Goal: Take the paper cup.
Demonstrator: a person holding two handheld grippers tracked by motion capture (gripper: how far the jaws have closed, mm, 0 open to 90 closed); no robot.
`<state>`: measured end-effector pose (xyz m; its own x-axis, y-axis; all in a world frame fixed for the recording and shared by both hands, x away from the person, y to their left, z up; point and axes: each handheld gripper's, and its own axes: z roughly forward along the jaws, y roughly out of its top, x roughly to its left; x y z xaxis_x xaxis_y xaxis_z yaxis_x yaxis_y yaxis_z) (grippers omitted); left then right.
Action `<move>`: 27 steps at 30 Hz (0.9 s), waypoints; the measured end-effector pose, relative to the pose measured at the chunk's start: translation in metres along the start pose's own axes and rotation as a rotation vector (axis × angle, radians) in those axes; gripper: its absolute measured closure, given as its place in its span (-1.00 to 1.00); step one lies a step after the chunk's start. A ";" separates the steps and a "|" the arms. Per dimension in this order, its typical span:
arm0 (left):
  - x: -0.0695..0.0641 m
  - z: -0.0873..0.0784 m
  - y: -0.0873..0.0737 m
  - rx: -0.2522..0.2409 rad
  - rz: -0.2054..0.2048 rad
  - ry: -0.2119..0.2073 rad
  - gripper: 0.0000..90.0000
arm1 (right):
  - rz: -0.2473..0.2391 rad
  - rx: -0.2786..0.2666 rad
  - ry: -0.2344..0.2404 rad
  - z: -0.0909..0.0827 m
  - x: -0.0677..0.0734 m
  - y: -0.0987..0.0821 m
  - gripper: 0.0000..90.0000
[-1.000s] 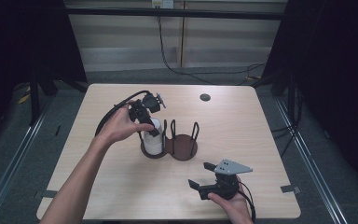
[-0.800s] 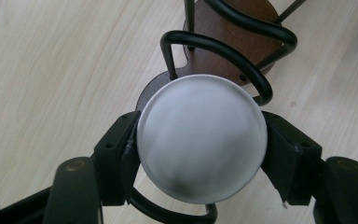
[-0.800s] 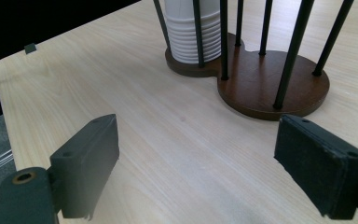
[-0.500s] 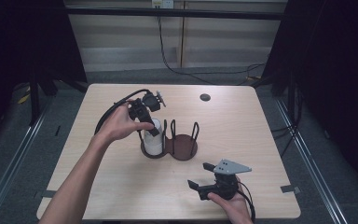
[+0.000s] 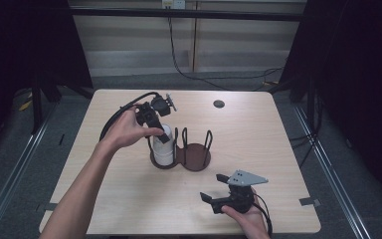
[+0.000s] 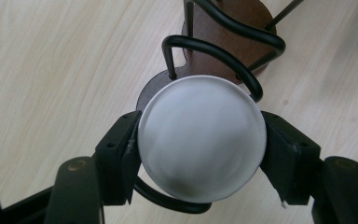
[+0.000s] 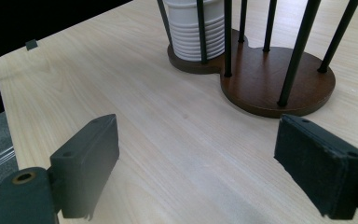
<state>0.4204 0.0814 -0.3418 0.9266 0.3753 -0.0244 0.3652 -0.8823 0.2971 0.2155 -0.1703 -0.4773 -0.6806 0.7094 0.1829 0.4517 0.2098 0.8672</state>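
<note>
A white ribbed cup (image 5: 163, 145) stands in the left ring of a dark brown two-place wire holder (image 5: 197, 158) at the table's middle. My left gripper (image 5: 160, 133) comes down on it from above, and in the left gripper view both jaws press the sides of the cup's round white top (image 6: 201, 135), so it is shut on the cup. The holder's right ring (image 7: 279, 84) holds nothing. My right gripper (image 5: 211, 187) rests near the table's front edge, open, with bare wood between its jaws (image 7: 196, 163). From there the cup (image 7: 193, 28) shows behind the holder's black wire uprights.
A small black disc (image 5: 218, 103) lies near the far edge of the light wooden table (image 5: 278, 134). The left gripper's cable (image 5: 117, 117) loops over the table's left part. Dark floor and metal rails surround the table.
</note>
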 end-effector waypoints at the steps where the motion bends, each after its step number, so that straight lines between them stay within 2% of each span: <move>1: 0.000 0.000 0.000 0.000 0.000 0.000 -0.21 | -0.004 -0.001 0.002 0.000 0.000 0.000 -0.70; 3: 0.000 -0.002 -0.001 -0.003 0.009 0.004 -0.20 | -0.004 0.000 0.002 0.000 0.000 0.000 -0.70; 7: 0.000 -0.004 -0.002 -0.019 -0.013 0.001 -0.20 | -0.004 0.001 0.003 0.001 0.000 0.000 -0.70; 8: 0.002 -0.006 -0.002 -0.003 0.007 0.001 -0.20 | -0.004 0.001 0.003 0.001 0.000 0.000 -0.70; 9: 0.001 -0.006 -0.002 -0.013 -0.005 0.003 -0.20 | -0.004 0.000 0.003 0.001 0.000 0.000 -0.70; 13: 0.002 -0.009 -0.003 -0.020 -0.003 0.007 -0.20 | -0.002 0.002 0.001 0.001 0.000 0.000 -0.70; 15: 0.001 -0.011 -0.003 -0.033 -0.017 0.011 -0.20 | -0.004 0.001 0.002 0.001 0.000 0.000 -0.70; 17: 0.001 -0.013 -0.004 -0.029 -0.006 0.016 -0.20 | -0.005 0.001 0.001 0.000 0.000 0.000 -0.70; 19: 0.001 -0.014 -0.005 -0.032 -0.019 0.012 -0.20 | -0.004 -0.002 -0.001 0.000 0.000 0.000 -0.70; 20: 0.001 -0.017 -0.007 -0.049 -0.038 0.003 -0.20 | -0.001 -0.001 -0.002 0.000 0.000 0.000 -0.70; 24: 0.003 -0.024 -0.009 -0.057 -0.037 0.000 -0.19 | -0.002 -0.002 0.000 0.000 0.000 0.000 -0.71; 26: 0.003 -0.032 -0.012 -0.087 -0.042 -0.002 -0.19 | -0.006 0.002 0.001 0.000 0.001 0.000 -0.71; 27: 0.003 -0.032 -0.012 -0.087 -0.042 -0.002 -0.19 | -0.006 0.001 0.000 0.000 0.001 0.000 -0.70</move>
<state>0.4162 0.1017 -0.3150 0.9107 0.4111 -0.0407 0.3950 -0.8377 0.3772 0.2151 -0.1701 -0.4769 -0.6830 0.7084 0.1780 0.4487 0.2148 0.8675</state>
